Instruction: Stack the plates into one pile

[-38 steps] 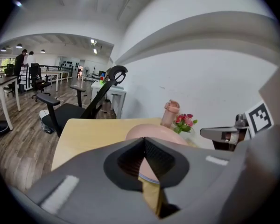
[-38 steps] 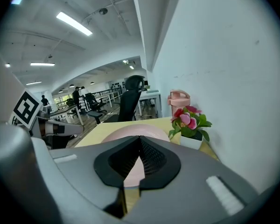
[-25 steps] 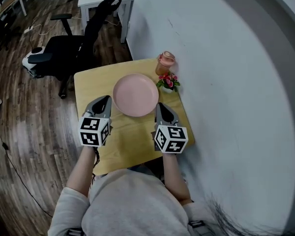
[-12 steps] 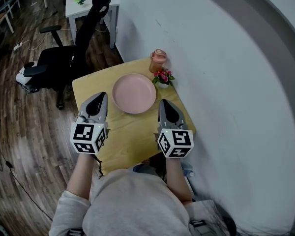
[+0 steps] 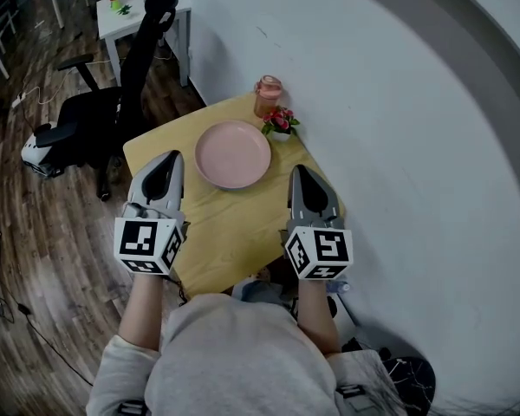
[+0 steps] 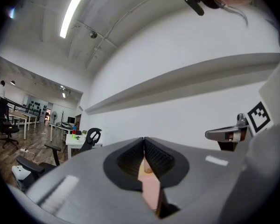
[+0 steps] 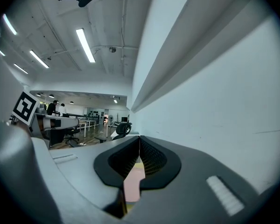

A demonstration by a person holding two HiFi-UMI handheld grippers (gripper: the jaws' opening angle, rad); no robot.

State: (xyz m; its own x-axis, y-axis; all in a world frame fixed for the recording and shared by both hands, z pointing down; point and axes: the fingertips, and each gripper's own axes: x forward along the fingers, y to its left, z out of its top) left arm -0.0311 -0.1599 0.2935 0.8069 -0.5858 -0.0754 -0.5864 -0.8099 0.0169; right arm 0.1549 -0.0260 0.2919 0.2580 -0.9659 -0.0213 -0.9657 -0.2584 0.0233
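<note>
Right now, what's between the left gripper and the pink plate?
Nothing: only bare wooden tabletop separates the left gripper from the pink plate, as the head view shows.

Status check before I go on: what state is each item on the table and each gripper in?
Pink plate: flat on the table, untouched.
Pink jar: upright, behind the plate.
Flower pot: upright, beside the jar.
Left gripper: shut, empty, clear of the plate.
Right gripper: shut, empty, clear of the plate.

Grey sweatshirt (image 5: pixel 234 358), grey grippers (image 5: pixel 168 157) (image 5: pixel 300 171), black-white marker cubes (image 5: pixel 147 243) (image 5: pixel 318 252)
</note>
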